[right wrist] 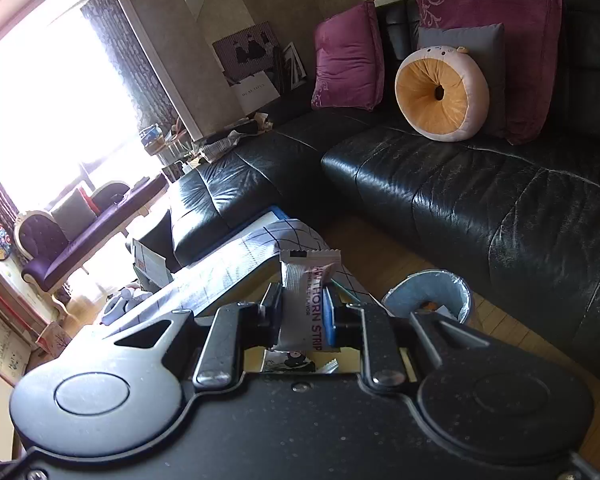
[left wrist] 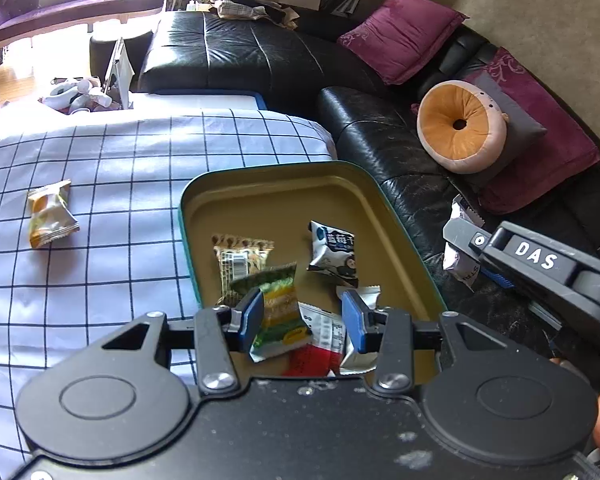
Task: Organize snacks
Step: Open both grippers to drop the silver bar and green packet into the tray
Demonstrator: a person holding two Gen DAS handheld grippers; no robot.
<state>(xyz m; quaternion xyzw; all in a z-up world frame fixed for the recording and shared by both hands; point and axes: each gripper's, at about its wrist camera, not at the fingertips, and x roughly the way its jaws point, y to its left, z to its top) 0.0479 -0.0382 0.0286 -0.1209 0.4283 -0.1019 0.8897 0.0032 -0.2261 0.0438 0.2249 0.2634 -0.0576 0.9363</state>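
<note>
A gold tin tray with a teal rim sits on the checked tablecloth and holds several snack packets. My left gripper is open over the tray's near end, its blue pads on either side of a green and yellow packet that lies there. A yellow packet lies alone on the cloth at the left. My right gripper is shut on a white hawthorn strip packet and holds it up beyond the tray's right side; it also shows in the left wrist view.
A black leather sofa with purple cushions and a round orange cushion runs behind and right of the table. A small lined bin stands on the wooden floor between table and sofa.
</note>
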